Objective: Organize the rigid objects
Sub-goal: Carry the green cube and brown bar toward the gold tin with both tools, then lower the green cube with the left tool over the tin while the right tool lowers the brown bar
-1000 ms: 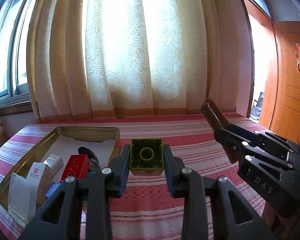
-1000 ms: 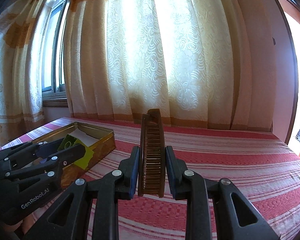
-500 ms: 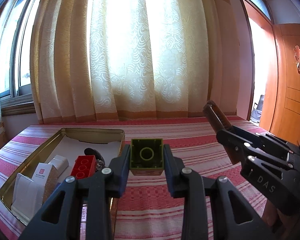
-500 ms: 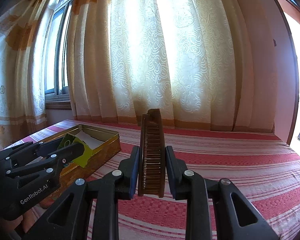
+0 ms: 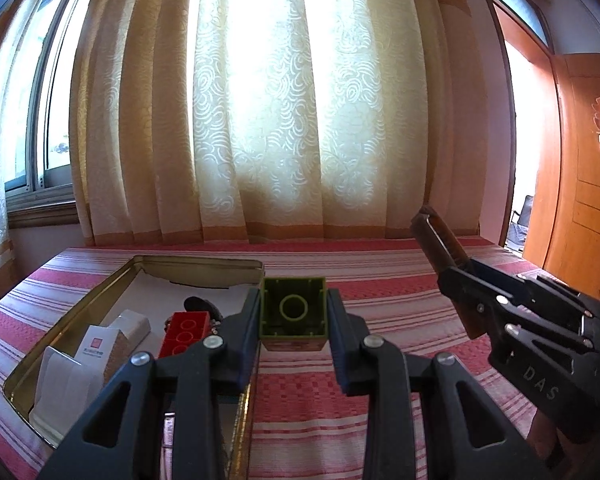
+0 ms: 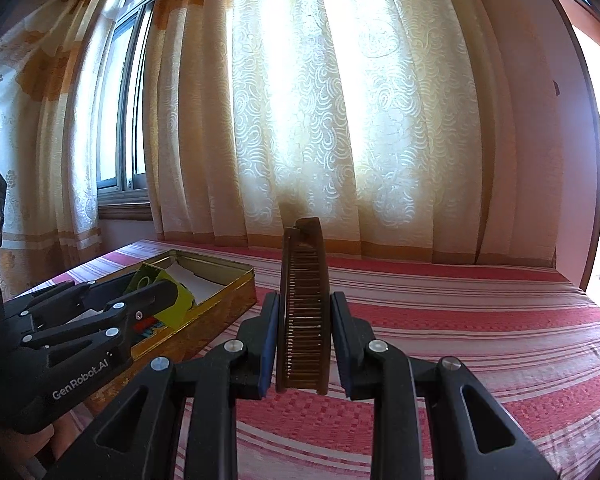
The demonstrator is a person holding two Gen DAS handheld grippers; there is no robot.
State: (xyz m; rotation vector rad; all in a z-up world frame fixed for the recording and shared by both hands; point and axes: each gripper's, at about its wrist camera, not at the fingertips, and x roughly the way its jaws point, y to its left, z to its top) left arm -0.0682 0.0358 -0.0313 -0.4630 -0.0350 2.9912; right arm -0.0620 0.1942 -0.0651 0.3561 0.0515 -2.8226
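In the left wrist view my left gripper (image 5: pixel 293 309) is shut on a green building block (image 5: pixel 293 322), hollow underside facing the camera, held above the right edge of a gold tin tray (image 5: pixel 196 259). In the right wrist view my right gripper (image 6: pixel 304 320) is shut on a brown comb (image 6: pixel 305 276) that stands on end, teeth toward the camera, over the red striped cloth (image 6: pixel 460 320). The right wrist view also shows the left gripper (image 6: pixel 168 294) holding the green block (image 6: pixel 162 288) over the tin tray (image 6: pixel 220 306). The right gripper (image 5: pixel 460 292) and comb (image 5: pixel 438 240) appear to the right in the left wrist view.
Inside the tin lie a red brick (image 5: pixel 184 332), white boxes (image 5: pixel 96 352) and a small black object (image 5: pixel 198 304). The striped cloth (image 5: pixel 380 280) reaches back to the curtains (image 5: pixel 292 120). A window is at left, a wooden door (image 5: pixel 580 200) at right.
The left gripper with the green block has drifted slightly left, so the tin sits further under it. Both grips are unchanged and the right gripper has hardly moved.
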